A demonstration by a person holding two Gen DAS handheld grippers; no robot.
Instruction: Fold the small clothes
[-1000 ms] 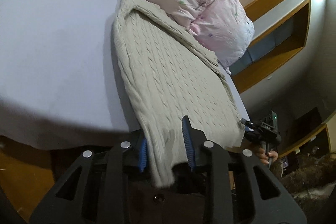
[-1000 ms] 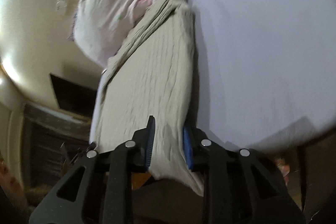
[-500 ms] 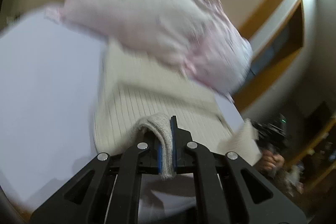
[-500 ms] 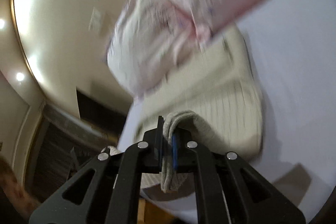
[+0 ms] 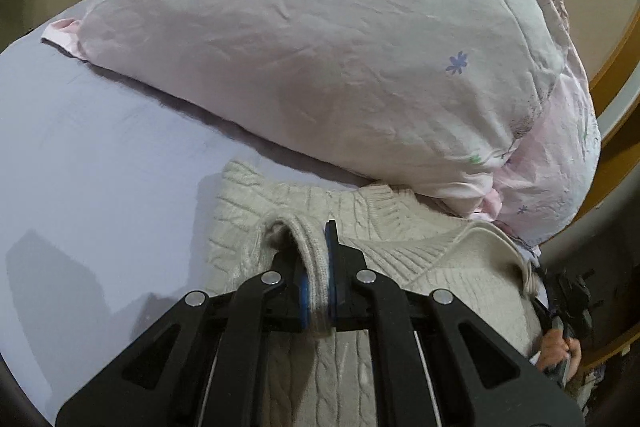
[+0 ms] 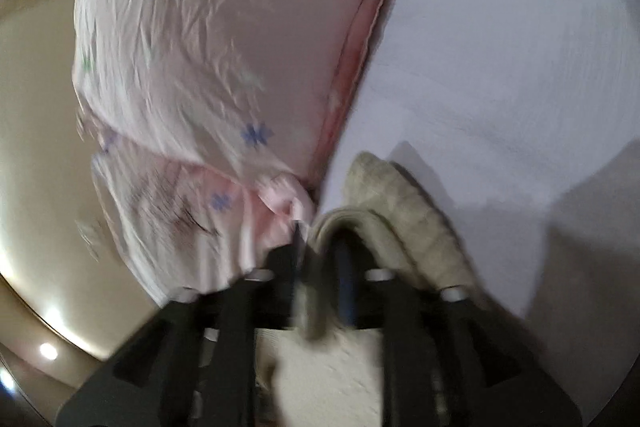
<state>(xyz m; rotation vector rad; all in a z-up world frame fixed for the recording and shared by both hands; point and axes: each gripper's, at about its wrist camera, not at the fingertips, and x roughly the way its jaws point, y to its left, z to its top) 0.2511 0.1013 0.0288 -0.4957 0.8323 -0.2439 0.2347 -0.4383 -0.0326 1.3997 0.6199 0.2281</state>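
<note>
A second ago the cream cable-knit sweater (image 5: 360, 311) lay stretched long across the lavender sheet (image 5: 96, 179), its near hem hanging off the bed edge between wide-set jaws; now that hem is carried to the far end, close under the pink flowered pillow (image 5: 328, 39), and the garment lies doubled on itself; the jaws of both grippers have narrowed onto the cloth since then, and the pillow fills far more of each view.

The sweater is pale cream, thick, with twisted cable ribs on the body and a finer ribbed band along the folded-over edge; in the left wrist view its far edge sits just short of the pillow on the left and touches the pillow's lower corner on the right; the right wrist view is motion-blurred, so the knit (image 6: 404, 227) reads only as a bunched beige roll beside the pillow's (image 6: 208, 67) pink seam.

The left gripper (image 5: 318, 279) pinches a raised loop of the ribbed hem between its blue pads, jaws nearly together, the loop arching out past the tips; the right gripper (image 6: 320, 267) clamps a similar hem fold, jaws narrow on the cloth.
</note>
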